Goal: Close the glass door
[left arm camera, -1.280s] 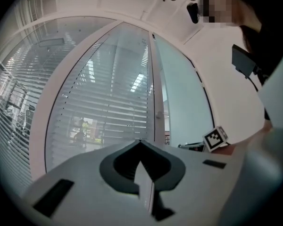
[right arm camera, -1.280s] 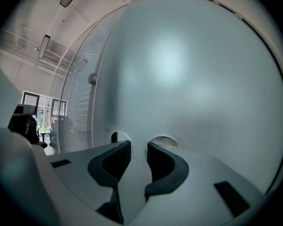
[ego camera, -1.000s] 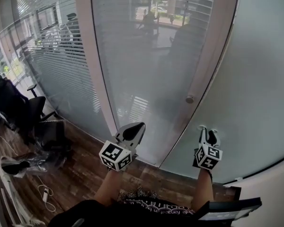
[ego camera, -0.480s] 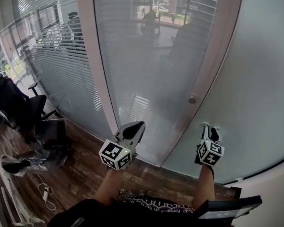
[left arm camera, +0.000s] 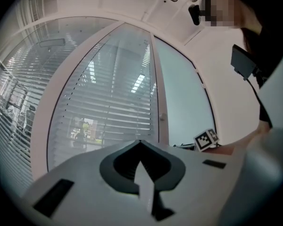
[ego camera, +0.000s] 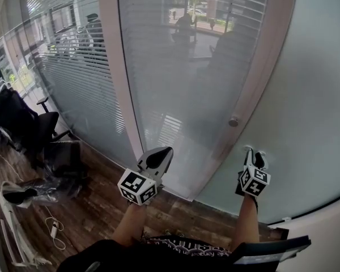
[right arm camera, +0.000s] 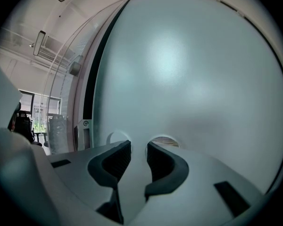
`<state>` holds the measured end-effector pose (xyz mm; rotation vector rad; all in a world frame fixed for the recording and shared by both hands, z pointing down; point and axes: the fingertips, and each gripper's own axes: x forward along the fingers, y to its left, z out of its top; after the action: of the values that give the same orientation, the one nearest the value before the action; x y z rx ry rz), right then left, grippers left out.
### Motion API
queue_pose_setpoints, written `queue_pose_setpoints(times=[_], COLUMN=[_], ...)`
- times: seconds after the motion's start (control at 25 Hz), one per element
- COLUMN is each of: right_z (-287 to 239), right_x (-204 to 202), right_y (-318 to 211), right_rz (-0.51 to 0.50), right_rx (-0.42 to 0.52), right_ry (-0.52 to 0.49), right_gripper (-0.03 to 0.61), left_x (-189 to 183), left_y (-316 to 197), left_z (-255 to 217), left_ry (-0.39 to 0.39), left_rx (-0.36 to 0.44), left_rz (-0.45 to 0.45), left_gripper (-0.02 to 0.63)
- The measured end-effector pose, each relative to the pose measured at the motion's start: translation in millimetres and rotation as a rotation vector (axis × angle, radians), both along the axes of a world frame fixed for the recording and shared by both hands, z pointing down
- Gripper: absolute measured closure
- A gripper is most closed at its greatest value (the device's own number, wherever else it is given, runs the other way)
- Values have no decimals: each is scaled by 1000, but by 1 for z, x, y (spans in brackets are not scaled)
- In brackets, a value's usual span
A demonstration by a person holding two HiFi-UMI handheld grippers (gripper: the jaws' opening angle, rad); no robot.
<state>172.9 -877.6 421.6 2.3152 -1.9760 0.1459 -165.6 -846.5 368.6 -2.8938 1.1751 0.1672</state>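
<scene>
One black office chair [ego camera: 22,123] stands far left. My left gripper [ego camera: 161,154], jaws closed on nothing, points at the blind-backed glass panel [ego camera: 181,67]. One round knob [ego camera: 233,122] sits on the pale frame. My right gripper [ego camera: 254,153], jaws slightly apart and empty, has its tips up against the single frosted glass door [ego camera: 306,95], right of the knob.

The floor [ego camera: 96,208] is dark wood planks. Far left, a black office chair [ego camera: 22,126] stands on it, with a dark boxy case [ego camera: 62,160] just beside it. Nearer on the left lie a plastic-wrapped bundle [ego camera: 37,190] and a loose white cable [ego camera: 55,232].
</scene>
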Motion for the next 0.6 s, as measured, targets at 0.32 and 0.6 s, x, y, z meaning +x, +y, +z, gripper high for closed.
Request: queue_pose_setpoints(times=[0.32,0.6], right_z=[-3,-8], right_x=[0,-4], right_y=[-3,-3], right_rz=[-6,-47], right_rx=[-2,-35], right_ry=[2,14], right_gripper=[471,469], left_x=[-2,7], left_y=[0,3], left_z=[-2,-11], left_ry=[5,30], left_rx=[-4,-9], left_rz=[-10,12], left_gripper=[612,612])
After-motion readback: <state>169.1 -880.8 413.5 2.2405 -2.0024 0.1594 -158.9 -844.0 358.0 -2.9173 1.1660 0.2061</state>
